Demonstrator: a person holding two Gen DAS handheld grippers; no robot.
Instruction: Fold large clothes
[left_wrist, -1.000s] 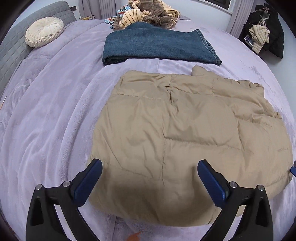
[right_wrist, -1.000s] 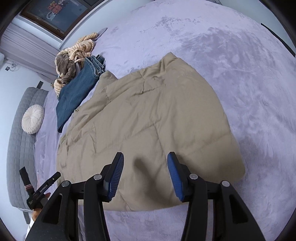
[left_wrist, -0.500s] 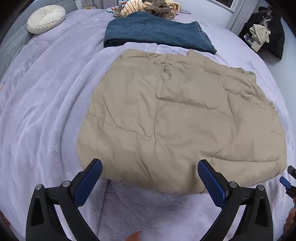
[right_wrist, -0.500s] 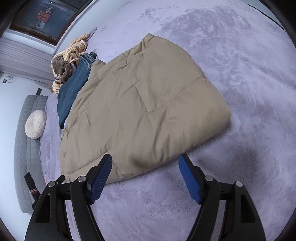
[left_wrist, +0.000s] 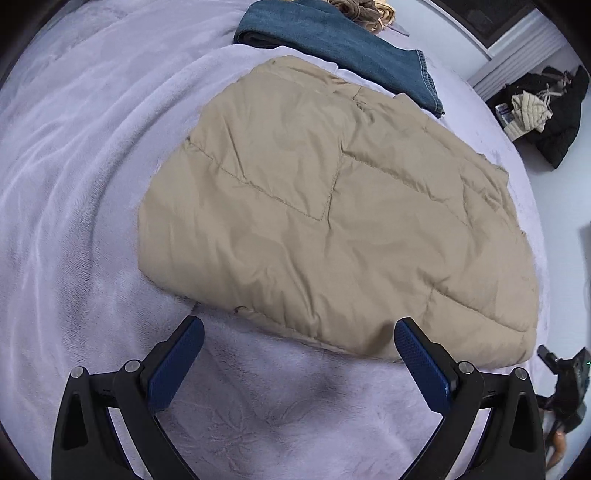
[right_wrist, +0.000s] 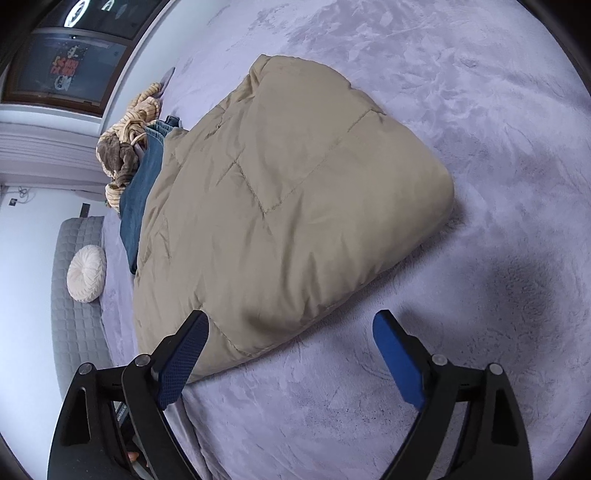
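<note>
On the lavender plush bedspread (left_wrist: 66, 206) a tan quilted jacket (left_wrist: 332, 221) is laid flat and folded, puffy at its near edge. Behind it, folded blue jeans (left_wrist: 343, 48) are seen, with a striped brown-and-cream heap of clothes (right_wrist: 125, 147) beyond them. A round cream cushion (right_wrist: 86, 274) is propped against the grey headboard (right_wrist: 70, 317). The left gripper (left_wrist: 299, 341) is held over bare bedspread just short of the jacket's near edge, jaws spread wide, nothing gripped. The right gripper (right_wrist: 291, 328) is seen at the jacket's near corner, jaws opening wide, nothing pinched between the pads.
</note>
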